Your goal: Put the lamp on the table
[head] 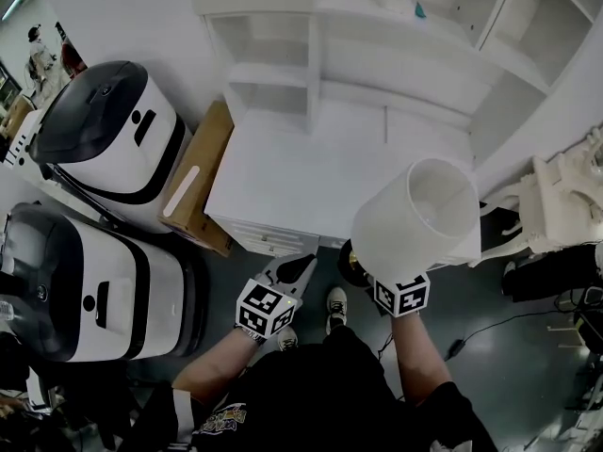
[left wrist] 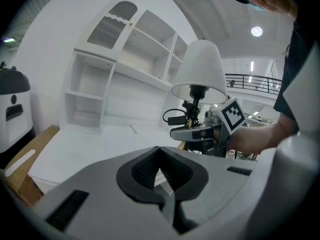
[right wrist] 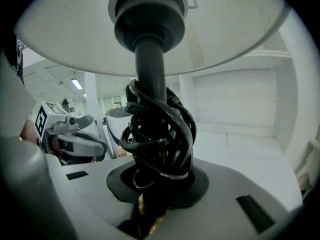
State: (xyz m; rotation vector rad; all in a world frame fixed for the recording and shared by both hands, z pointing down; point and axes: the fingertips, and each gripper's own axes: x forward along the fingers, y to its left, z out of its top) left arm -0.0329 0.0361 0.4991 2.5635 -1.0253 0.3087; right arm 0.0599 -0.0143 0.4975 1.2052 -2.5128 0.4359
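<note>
We hold the lamp (head: pixel 419 219) upright in our right gripper (head: pixel 399 295), whose jaws are clamped low on the lamp's dark stem (right wrist: pixel 149 69), where the black cord (right wrist: pixel 160 134) is wound round it. The white shade (left wrist: pixel 200 71) stands directly above that gripper, its open top facing up. The lamp is off the table (head: pixel 311 177): it hangs just in front of the table's front edge, toward the right end, with the shade overlapping that edge in the head view. Our left gripper (head: pixel 290 276) is also in front of the table's edge, left of the lamp and apart from it, jaws together on nothing.
</note>
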